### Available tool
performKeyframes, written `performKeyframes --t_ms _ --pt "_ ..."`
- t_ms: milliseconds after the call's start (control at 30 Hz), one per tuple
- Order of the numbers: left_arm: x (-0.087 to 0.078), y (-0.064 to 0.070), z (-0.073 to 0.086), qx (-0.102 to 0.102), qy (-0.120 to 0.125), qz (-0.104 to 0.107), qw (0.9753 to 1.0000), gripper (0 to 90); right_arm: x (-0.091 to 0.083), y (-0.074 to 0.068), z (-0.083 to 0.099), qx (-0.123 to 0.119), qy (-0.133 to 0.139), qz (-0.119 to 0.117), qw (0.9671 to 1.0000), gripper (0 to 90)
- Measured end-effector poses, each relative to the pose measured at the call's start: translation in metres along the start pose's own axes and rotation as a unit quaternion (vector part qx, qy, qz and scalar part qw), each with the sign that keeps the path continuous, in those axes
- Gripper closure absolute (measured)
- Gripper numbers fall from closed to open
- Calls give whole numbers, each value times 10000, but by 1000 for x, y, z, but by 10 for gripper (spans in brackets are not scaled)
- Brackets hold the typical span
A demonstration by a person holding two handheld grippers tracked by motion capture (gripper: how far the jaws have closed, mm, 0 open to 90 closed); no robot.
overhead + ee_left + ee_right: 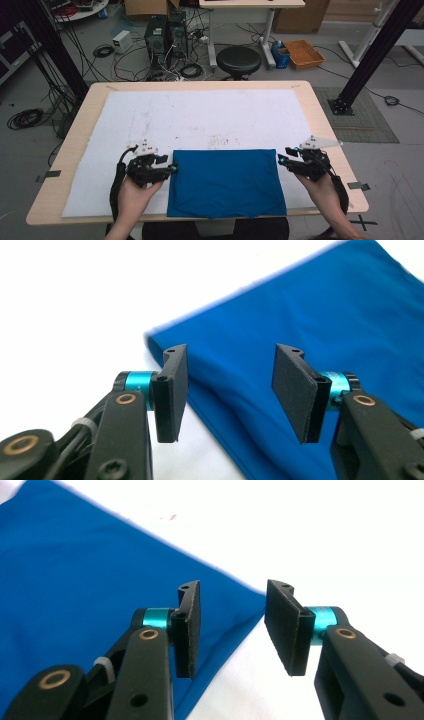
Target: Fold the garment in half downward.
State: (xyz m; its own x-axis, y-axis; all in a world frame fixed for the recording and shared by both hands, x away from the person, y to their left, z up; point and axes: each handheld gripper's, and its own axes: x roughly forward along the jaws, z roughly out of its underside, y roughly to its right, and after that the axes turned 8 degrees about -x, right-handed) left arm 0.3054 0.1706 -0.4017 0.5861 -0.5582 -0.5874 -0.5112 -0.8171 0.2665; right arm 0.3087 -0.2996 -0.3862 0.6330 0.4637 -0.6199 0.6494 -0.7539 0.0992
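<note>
A blue cloth (225,182) lay folded flat on the white mat (200,120) at the near middle of the table (75,130), its near edge hanging slightly over the table's front rim. The left gripper (170,167) sat just beside the cloth's far left corner, and the right gripper (284,157) just beside its far right corner; both had their jaws spread apart and held nothing. In the left gripper view the left gripper (230,390) framed the cloth's (310,350) corner edge between its pads, and in the right gripper view the right gripper (232,627) framed the opposite corner of the cloth (90,580). The mat's far half lay bare, leaving wide room beyond the cloth. No writing could be read. The cloth was plain, deep blue, smooth with a few soft creases.
</note>
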Motion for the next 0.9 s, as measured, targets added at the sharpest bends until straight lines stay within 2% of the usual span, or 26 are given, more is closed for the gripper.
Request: performKeyframes --t_ms 33,100,167,200,233,267,300,400,600,633,667,767,800,833,900 --pt "6 -5 -4 -90 66 -12 9999 488 7 5 -2 71 10 22 10000 581" --pt "18 -13 -11 -204 90 -183 9996 491 23 15 -6 281 -38 0 9996 569" --pt "29 -19 -15 -172 104 -393 9990 501 37 23 -6 472 -70 -6 9989 566" --pt "29 -19 -15 -172 104 -393 9990 503 43 26 -6 536 -115 16 9985 566" --pt "39 -25 -16 -221 -3 -488 9986 509 49 29 -5 609 -154 17 9980 566" --pt "39 -25 -16 -221 -3 -488 9986 514 52 31 -4 668 -168 5 9976 561" --pt "50 -31 -15 -236 -198 -554 9980 514 57 34 -2 796 -208 -24 9966 552" --pt "59 -32 -12 -226 -364 -518 9977 538 65 38 3 974 -256 -69 9949 539" --pt "64 -29 -10 -123 -560 -565 9968 582 76 38 9 1022 -514 -228 9932 555" --pt "66 -29 -8 -75 -573 -575 9967 613 78 37 10 1001 -563 -283 9930 588" --pt "65 -26 -5 45 -469 -695 9965 654 80 36 13 917 -634 -363 9931 678" --pt "63 -28 -2 -51 -416 -543 9976 769 80 33 14 757 -624 -309 9947 800" --pt "63 -28 -2 -51 -416 -543 9976 817 80 33 14 757 -624 -309 9947 800" --pt "63 -26 -1 -85 -377 -506 9980 844 79 35 16 730 -607 -369 9948 848" --pt "63 -23 -1 61 -408 -590 9974 854 77 35 16 698 -580 -381 9951 870"
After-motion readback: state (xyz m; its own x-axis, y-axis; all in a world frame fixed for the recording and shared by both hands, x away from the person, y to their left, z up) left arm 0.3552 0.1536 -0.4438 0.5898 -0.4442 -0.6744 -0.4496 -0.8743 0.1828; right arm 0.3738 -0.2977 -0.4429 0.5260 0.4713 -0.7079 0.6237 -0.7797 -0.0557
